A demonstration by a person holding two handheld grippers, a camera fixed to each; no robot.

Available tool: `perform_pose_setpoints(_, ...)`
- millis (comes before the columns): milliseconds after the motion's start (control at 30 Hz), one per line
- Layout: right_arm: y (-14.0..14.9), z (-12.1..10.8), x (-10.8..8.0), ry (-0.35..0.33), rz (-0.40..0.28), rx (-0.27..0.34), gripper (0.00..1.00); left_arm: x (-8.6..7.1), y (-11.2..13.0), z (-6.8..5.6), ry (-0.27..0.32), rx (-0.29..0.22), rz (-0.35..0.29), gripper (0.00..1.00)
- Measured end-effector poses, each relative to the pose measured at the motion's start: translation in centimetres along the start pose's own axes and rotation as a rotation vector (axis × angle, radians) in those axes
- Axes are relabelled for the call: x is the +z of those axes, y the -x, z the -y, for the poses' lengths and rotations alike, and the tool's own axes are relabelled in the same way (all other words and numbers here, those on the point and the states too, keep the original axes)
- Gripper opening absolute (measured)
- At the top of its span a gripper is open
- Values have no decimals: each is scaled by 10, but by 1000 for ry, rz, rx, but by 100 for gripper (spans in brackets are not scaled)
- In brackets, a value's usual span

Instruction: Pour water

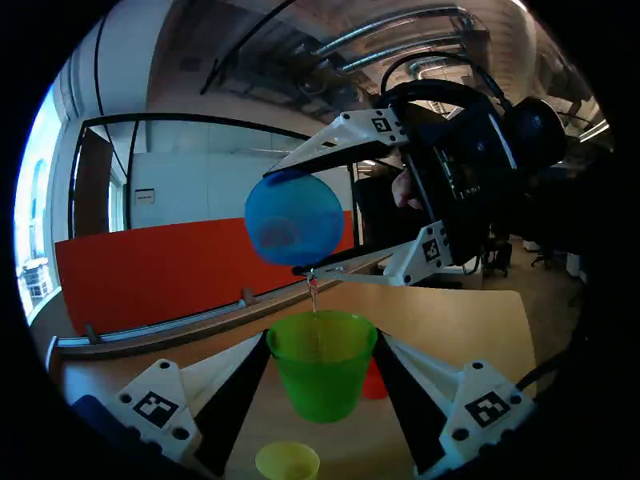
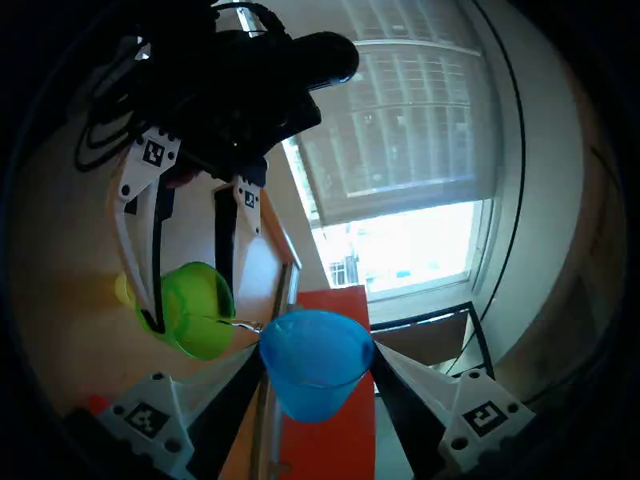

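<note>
**Pale wooden tabletop (image 1: 456, 320) under a pour in mid-air**

The left gripper (image 1: 322, 352) is clamping a translucent green plastic cup (image 1: 322, 376), with one white finger pressing on each side of its wall. The cup is standing upright and is being held clear of the table with its mouth open to the top.

The right gripper (image 2: 316, 360) is pinching a translucent blue plastic cup (image 2: 314, 368) between its two fingers in the same way. In the left gripper view this gripper is reaching in from the upper right, and part of a hand (image 1: 404, 190) is showing behind its black body. The blue cup is hanging just above the green one, tipped far over toward its side.

A thin stream of water (image 1: 314, 298) is running from the low edge of the blue cup down into the mouth of the green cup. The two cups are sitting close together without touching.

Below the green cup, a small yellow plastic cup (image 1: 287, 462) is standing on the table. A red object (image 1: 374, 386) is peeking out from behind the green cup's right side, too hidden to identify.

Farther out, a long orange panel (image 1: 160, 272) is running along the far edge of the table. Bright windows with blinds (image 2: 400, 184) are glowing in the right gripper view, and pipes are crossing the ceiling overhead.
</note>
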State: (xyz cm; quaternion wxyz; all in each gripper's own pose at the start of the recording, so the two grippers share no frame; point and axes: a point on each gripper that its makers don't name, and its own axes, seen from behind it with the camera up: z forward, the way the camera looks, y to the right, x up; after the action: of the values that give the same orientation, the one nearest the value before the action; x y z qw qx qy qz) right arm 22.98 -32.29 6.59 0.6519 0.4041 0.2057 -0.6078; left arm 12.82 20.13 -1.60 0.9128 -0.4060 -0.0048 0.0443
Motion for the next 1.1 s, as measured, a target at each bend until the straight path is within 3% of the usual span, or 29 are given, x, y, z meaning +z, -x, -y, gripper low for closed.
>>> perform_pose_setpoints(1100,2,-1,2,8,3,-29,93,-1,-1,-1,1,-5,-2,89)
